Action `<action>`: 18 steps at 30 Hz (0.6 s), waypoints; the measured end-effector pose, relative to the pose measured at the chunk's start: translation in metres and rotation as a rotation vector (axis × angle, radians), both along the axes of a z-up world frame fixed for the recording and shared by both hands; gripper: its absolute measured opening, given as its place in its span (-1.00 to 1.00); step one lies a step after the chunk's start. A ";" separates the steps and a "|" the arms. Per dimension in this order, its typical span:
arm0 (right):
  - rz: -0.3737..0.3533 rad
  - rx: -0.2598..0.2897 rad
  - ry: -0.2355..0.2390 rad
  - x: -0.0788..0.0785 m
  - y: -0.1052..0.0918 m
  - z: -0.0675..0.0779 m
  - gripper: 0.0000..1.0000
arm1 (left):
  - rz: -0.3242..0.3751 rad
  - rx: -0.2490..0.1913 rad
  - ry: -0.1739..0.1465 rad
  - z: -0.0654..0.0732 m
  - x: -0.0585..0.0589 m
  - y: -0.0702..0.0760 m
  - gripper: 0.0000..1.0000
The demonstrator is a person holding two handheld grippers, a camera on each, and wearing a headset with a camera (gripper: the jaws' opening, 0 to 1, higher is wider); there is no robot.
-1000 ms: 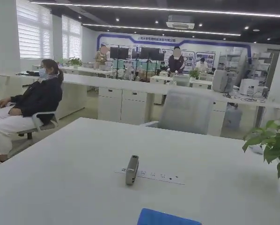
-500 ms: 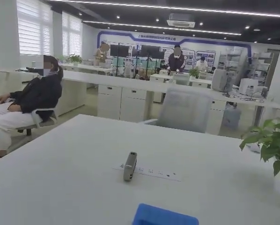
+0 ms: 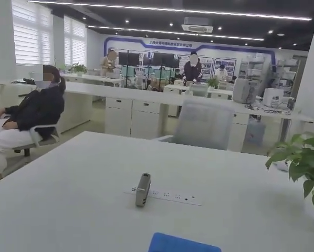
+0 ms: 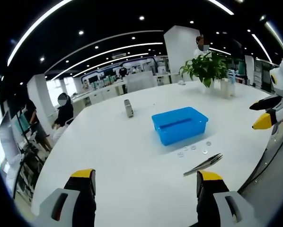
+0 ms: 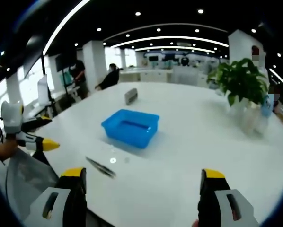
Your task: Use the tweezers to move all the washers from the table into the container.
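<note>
left gripper (image 4: 145,176), right gripper (image 5: 143,174) both empty, jaws spread wide. tweezers (image 4: 203,164) lying near blue container (image 4: 179,124), washers (image 4: 193,149) scattered between them. probably best to come in low, pinch tweezers mid-body, tips pointing at washers

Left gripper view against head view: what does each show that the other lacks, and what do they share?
Left gripper view: tweezers and washers lying on the table, and the left gripper with jaws open. Head view: a socket strip beside the grey device. Shared: that device, the blue container, the plant.
</note>
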State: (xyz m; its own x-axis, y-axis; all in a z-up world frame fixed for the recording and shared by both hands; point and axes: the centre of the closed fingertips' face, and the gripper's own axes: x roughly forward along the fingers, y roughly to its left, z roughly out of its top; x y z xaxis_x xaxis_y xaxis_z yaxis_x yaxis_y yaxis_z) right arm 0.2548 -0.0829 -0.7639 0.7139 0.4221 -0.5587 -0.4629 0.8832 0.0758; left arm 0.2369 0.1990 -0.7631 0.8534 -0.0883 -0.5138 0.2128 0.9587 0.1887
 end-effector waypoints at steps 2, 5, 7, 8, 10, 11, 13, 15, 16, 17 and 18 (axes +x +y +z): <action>-0.010 0.001 0.003 0.001 -0.002 -0.001 0.98 | -0.007 -0.001 0.002 -0.001 0.000 -0.002 0.80; -0.023 0.009 0.006 0.002 -0.005 -0.001 0.98 | -0.015 -0.007 0.011 -0.002 0.000 -0.003 0.79; -0.030 0.013 0.006 0.003 -0.006 -0.001 0.98 | -0.017 -0.011 0.007 -0.002 0.000 -0.004 0.78; -0.032 0.011 0.009 0.003 -0.006 -0.001 0.98 | -0.017 -0.012 0.009 -0.002 0.000 -0.004 0.78; -0.030 0.005 0.010 0.003 -0.006 -0.002 0.98 | -0.018 -0.014 0.011 -0.003 0.000 -0.004 0.78; -0.028 0.003 0.010 0.003 -0.006 -0.002 0.98 | -0.017 -0.013 0.011 -0.003 0.001 -0.004 0.78; -0.021 -0.004 0.010 0.002 -0.005 -0.003 0.98 | -0.016 -0.015 0.009 -0.002 0.001 -0.004 0.78; -0.015 -0.009 0.014 0.001 -0.003 -0.004 0.98 | -0.013 -0.016 0.008 -0.002 0.001 -0.003 0.78; -0.012 -0.011 0.015 0.001 -0.003 -0.004 0.98 | -0.012 -0.017 0.007 -0.002 0.001 -0.003 0.78; -0.010 -0.013 0.016 0.001 -0.003 -0.004 0.98 | -0.011 -0.018 0.006 -0.002 0.001 -0.003 0.78; -0.009 -0.014 0.016 0.001 -0.003 -0.004 0.98 | -0.011 -0.019 0.006 -0.002 0.001 -0.003 0.78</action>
